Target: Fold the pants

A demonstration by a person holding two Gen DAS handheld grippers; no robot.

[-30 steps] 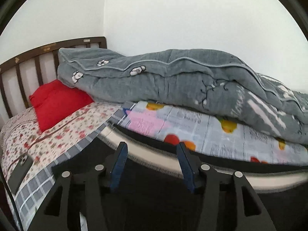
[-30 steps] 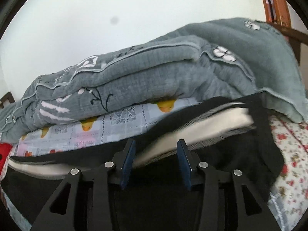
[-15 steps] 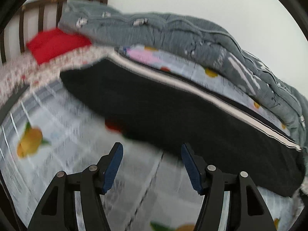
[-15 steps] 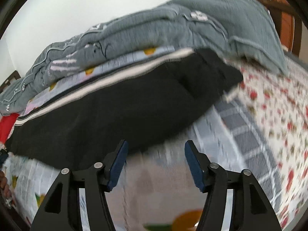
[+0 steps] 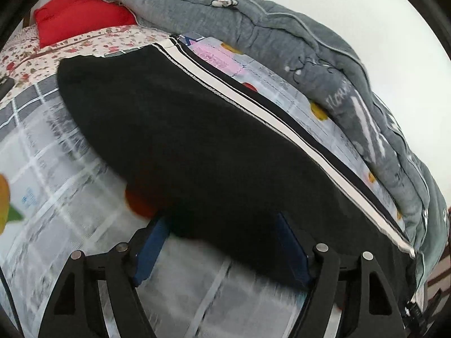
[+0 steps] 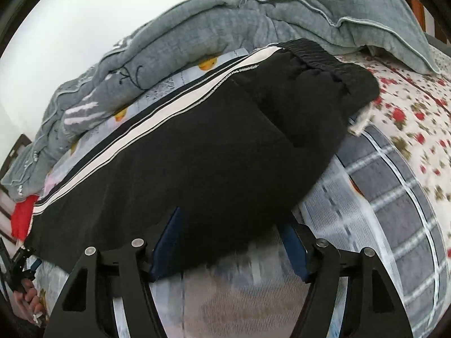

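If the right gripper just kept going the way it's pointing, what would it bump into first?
Most likely the near edge of the black pants, which already lies between the opening jaws of the right gripper. Depth is hard to judge here.

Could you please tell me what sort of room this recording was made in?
Most likely a bedroom: the black pants lie on a bed with a patterned sheet, a bundled grey quilt sits against the white wall, and a red pillow rests by the wooden headboard.

Two cameras, low and close over the bed

Each looks down along its own gripper. Both see the same black pants [image 5: 214,152] [image 6: 197,157] and grey quilt [image 5: 282,36] [image 6: 225,22], from opposite ends.
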